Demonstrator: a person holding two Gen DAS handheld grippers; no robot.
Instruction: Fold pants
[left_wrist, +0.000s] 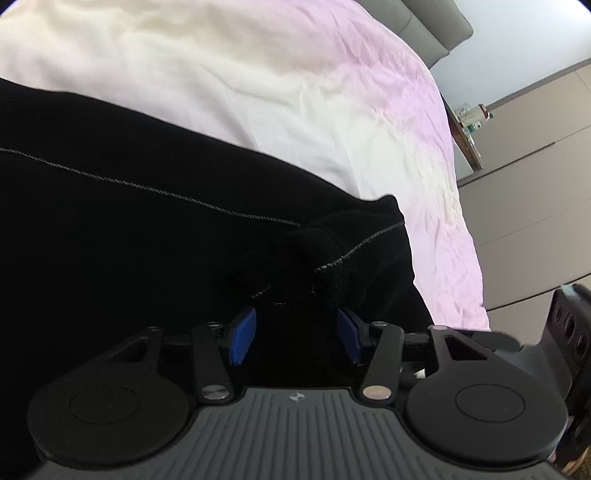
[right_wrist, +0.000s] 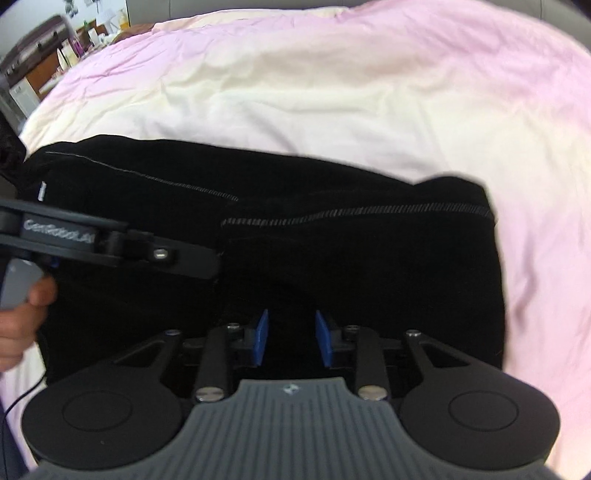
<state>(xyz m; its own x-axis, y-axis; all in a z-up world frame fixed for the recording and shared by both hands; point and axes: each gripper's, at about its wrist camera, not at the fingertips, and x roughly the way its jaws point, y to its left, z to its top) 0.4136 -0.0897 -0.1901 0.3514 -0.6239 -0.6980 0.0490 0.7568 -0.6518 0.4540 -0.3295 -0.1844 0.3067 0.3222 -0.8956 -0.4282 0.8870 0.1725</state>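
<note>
Black pants (left_wrist: 129, 229) with grey stitched seams lie on a pink and white bed sheet (left_wrist: 332, 92). My left gripper (left_wrist: 297, 338) has its blue pads apart with bunched black fabric between them; whether they pinch it I cannot tell. In the right wrist view the pants (right_wrist: 332, 258) lie as a folded block on the sheet (right_wrist: 332, 92). My right gripper (right_wrist: 290, 341) sits low over the pants' near edge, blue pads apart with black cloth between them. The left gripper's body (right_wrist: 110, 240) shows at the left, held by a hand (right_wrist: 22, 325).
The bed's right edge drops to a grey floor (left_wrist: 535, 206). A grey headboard (left_wrist: 432, 26) stands at the far end. A bedside table with small items (left_wrist: 469, 125) is beyond the bed. Shelves with clutter (right_wrist: 55, 48) show at the far left. A thin cable (right_wrist: 22, 398) hangs near the hand.
</note>
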